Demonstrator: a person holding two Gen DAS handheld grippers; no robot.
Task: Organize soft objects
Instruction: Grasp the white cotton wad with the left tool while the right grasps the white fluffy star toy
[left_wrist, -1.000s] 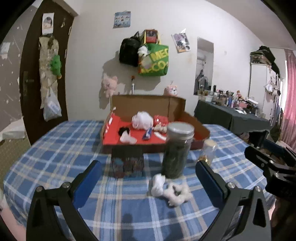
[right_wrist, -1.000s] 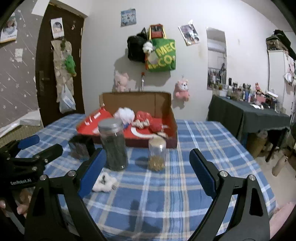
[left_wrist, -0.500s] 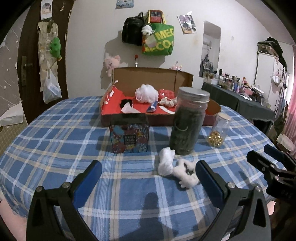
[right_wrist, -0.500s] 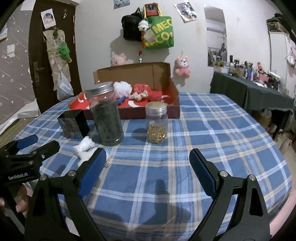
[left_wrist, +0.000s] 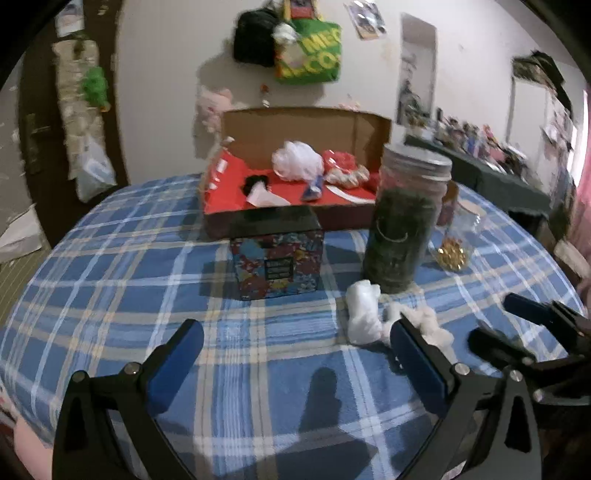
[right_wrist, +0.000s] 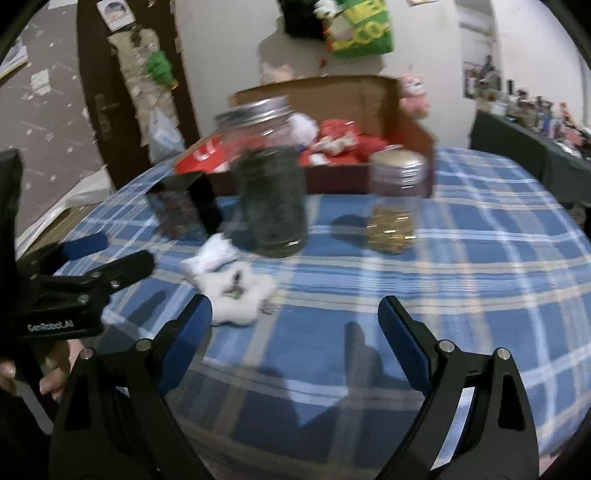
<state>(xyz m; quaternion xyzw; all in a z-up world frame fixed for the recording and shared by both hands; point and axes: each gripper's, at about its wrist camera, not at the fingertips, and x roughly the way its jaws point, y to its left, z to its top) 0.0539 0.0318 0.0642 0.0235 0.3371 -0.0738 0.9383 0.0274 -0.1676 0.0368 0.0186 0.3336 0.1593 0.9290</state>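
Two white soft items lie on the blue plaid tablecloth: a smooth white wad (left_wrist: 364, 312) and a fluffy white piece (left_wrist: 428, 325), seen together in the right wrist view (right_wrist: 236, 291). My left gripper (left_wrist: 295, 354) is open and empty, its right finger beside the fluffy piece. My right gripper (right_wrist: 295, 325) is open and empty, its left finger next to the soft pile. An open cardboard box (left_wrist: 306, 125) with a red floor holds a white puff (left_wrist: 297, 160) and other small soft things.
A tall jar of dark contents (left_wrist: 402, 221) stands just behind the soft items. A small jar of gold bits (left_wrist: 456, 236) is to its right, and a patterned black-topped box (left_wrist: 277, 251) to its left. The table edge is near me.
Both grippers have moved forward and lower toward the table; the jars and the white soft items are now closer. Both stay open.
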